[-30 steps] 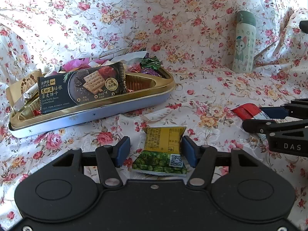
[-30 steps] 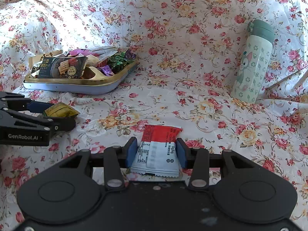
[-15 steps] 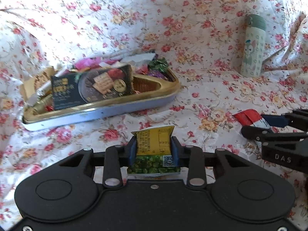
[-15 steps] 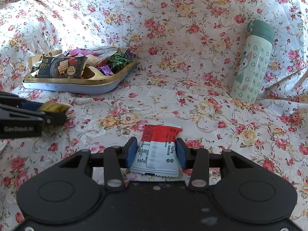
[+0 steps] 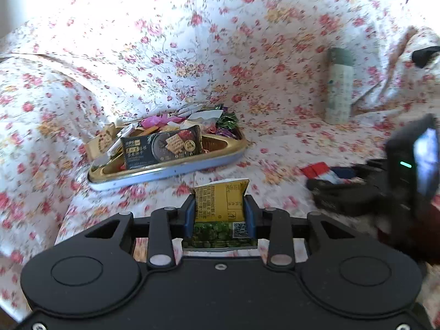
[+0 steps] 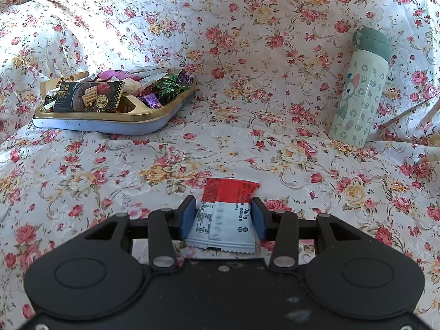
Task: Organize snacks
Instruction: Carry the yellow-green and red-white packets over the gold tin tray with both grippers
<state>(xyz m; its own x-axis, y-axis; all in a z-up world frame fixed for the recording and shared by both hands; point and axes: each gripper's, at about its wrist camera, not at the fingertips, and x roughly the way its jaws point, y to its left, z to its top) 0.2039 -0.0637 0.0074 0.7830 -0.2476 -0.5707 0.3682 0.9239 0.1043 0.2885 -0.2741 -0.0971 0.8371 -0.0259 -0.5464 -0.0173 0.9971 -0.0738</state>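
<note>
My left tool pinches the yellow-green packet, the tray ahead and slightly left, nearer than from my right tool, gripping the red-white packet.

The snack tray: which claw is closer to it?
The left claw, gripping the yellow-green packet, is just short of the snack tray. The right claw, gripping the red-white packet, sits farther back.

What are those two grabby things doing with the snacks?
Each one is pinching a snack. The left gripper is shut on a yellow and green packet. The right gripper is shut on a red and white packet. The snack tin, already piled with treats, sits ahead on the flowery cloth.
</note>
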